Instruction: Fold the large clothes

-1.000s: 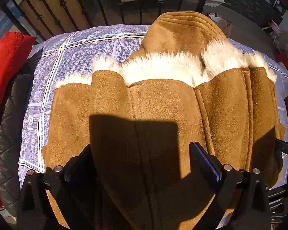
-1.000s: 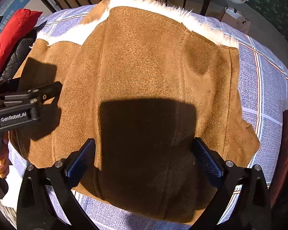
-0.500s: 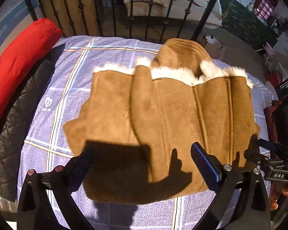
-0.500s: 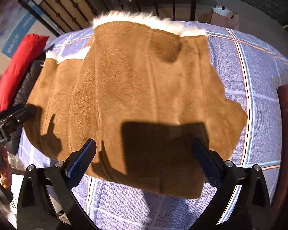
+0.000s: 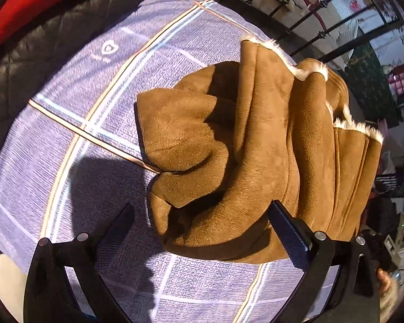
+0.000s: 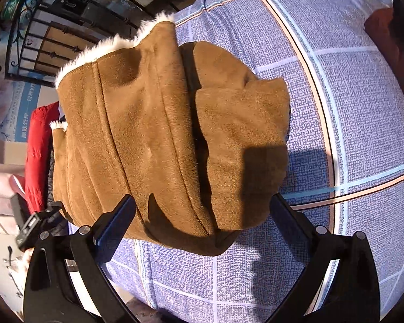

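- Tan suede coat with white fleece lining (image 5: 269, 145), folded into a thick bundle, lies on the lilac checked bedspread (image 5: 94, 113), fleece edge at the far side.
- Left gripper (image 5: 202, 228) hovers at the bundle's near edge, fingers spread, nothing between them.
- Right gripper (image 6: 202, 220) likewise, fingers apart and empty.
- Black quilted jacket (image 5: 27, 62) and red padded garment (image 5: 21, 2) lie at the bed's left.

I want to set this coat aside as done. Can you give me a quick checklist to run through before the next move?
1. Left tongs open, holding nothing: ok.
2. Right tongs open, holding nothing: ok.
3. Brown suede coat lying wholly on the checked bedspread: ok.
4. Fold neat: not ok, bunched lump at one side.
5. Fleece trim tucked in: not ok.
6. Underside layers flat: cannot tell.
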### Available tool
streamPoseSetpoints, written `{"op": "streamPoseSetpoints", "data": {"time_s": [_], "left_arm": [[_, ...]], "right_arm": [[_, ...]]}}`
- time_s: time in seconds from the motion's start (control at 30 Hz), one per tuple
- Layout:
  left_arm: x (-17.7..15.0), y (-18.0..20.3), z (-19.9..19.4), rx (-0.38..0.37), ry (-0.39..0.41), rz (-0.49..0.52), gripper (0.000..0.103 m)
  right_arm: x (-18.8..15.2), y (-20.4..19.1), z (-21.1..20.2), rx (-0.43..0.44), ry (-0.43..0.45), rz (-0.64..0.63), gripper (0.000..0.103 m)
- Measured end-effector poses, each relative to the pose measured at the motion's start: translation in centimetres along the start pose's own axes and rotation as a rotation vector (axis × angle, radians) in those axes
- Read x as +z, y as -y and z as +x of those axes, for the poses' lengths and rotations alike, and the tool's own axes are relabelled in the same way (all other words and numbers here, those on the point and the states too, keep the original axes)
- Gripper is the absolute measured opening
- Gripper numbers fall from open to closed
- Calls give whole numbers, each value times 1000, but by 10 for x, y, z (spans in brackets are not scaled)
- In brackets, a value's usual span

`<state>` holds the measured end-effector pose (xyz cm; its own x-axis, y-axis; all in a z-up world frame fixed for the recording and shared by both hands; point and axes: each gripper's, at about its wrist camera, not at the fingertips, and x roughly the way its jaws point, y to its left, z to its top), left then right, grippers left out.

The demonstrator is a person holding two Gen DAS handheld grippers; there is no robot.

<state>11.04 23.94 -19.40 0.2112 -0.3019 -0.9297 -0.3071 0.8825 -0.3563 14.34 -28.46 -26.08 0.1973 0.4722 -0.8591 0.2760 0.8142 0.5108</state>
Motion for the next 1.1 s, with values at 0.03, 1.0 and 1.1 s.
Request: {"op": "streamPoseSetpoints", "data": {"time_s": [0.03, 1.0, 1.1], "left_arm": [[0, -6, 4, -35, -11, -28, 98], [16, -17, 34, -184, -49, -82, 99], [17, -16, 37, -193, -52, -83, 99]], "right_arm": [[1, 1, 3, 4, -2, 9, 98], [17, 37, 32, 69, -78, 61, 98], [23, 37, 38, 73, -81, 57, 99]]}}
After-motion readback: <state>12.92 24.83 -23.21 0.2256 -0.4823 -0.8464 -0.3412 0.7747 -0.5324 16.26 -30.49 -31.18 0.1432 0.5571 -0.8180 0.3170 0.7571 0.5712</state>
